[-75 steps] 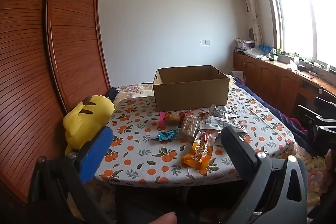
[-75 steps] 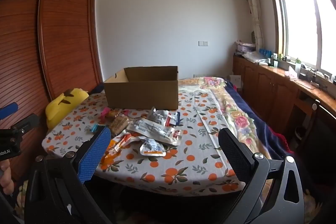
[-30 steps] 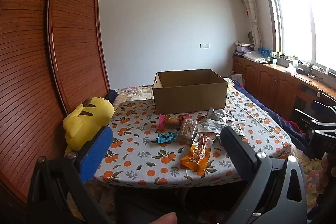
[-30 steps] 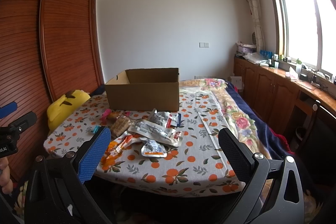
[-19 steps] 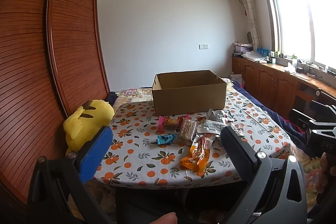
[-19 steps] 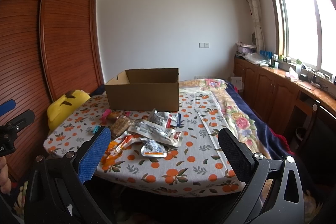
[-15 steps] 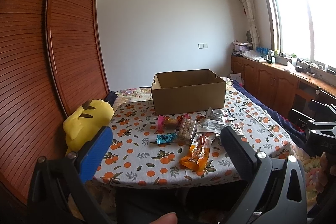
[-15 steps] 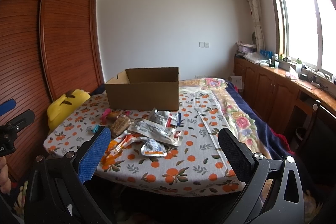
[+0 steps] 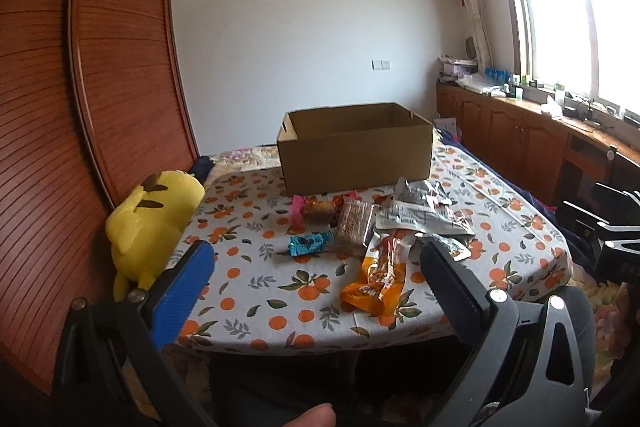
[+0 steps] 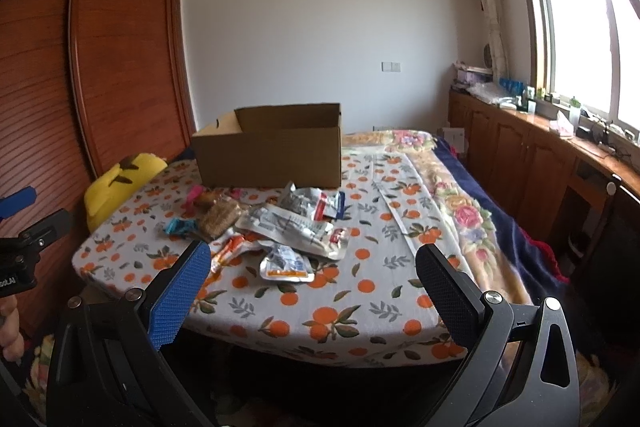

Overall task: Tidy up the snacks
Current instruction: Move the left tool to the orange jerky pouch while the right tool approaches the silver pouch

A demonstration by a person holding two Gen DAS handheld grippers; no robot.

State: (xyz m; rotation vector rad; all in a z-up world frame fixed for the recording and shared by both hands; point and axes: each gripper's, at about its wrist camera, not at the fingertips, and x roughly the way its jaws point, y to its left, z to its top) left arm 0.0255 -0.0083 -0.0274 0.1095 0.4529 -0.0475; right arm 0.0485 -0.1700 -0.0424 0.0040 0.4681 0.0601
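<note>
Several snack packets lie heaped on a table with an orange-print cloth (image 9: 256, 287): an orange packet (image 9: 378, 281), a teal bar (image 9: 310, 243), a brown bar (image 9: 352, 227), silver pouches (image 9: 416, 217). An open cardboard box (image 9: 354, 151) stands behind them. My left gripper (image 9: 316, 279) hangs open in front of the table's near edge, empty. In the right wrist view the same heap (image 10: 288, 227) and box (image 10: 272, 157) show, and my right gripper (image 10: 312, 283) is open and empty, short of the table.
A yellow plush toy (image 9: 148, 223) leans at the table's left edge against a wooden wardrobe (image 9: 60, 107). A bed with a floral blanket (image 10: 460, 203) runs along the right. Wooden cabinets (image 10: 520, 155) stand under the window. A fingertip (image 9: 316, 415) shows at the bottom.
Both views have shifted only slightly; the table and box sit a little lower and nearer. Both grippers stay open and nothing on the table has moved.
</note>
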